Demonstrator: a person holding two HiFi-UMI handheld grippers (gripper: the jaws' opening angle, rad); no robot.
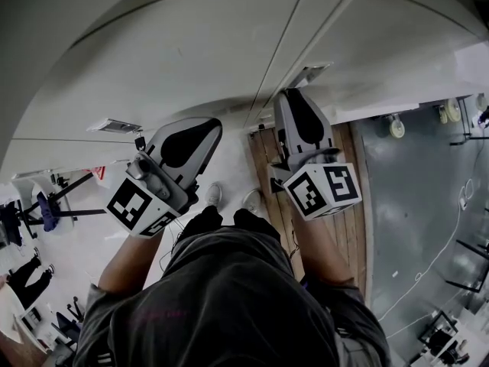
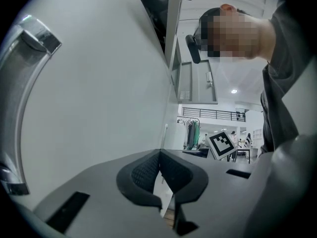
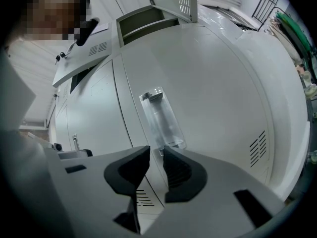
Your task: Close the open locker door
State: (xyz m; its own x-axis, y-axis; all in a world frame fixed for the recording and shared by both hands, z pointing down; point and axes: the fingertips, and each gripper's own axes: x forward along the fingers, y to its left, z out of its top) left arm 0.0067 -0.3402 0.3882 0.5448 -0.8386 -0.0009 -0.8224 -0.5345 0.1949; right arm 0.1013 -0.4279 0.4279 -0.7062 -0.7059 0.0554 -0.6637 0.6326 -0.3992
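Against a bank of white lockers (image 1: 367, 37), the left gripper (image 2: 159, 157), jaws together and empty, faces a locker door (image 2: 99, 83) whose free edge stands clear, room visible beyond it: seemingly ajar. The right gripper (image 3: 156, 155), jaws slightly apart around nothing, sits just below a neighbouring clear handle (image 3: 161, 120). Risk: closed tips skidding across the smooth panel, or the door swinging onto the right gripper.

Floor (image 1: 412, 197): wood strip (image 1: 353, 235) beside grey part; white cable (image 1: 437, 257) lies on grey.
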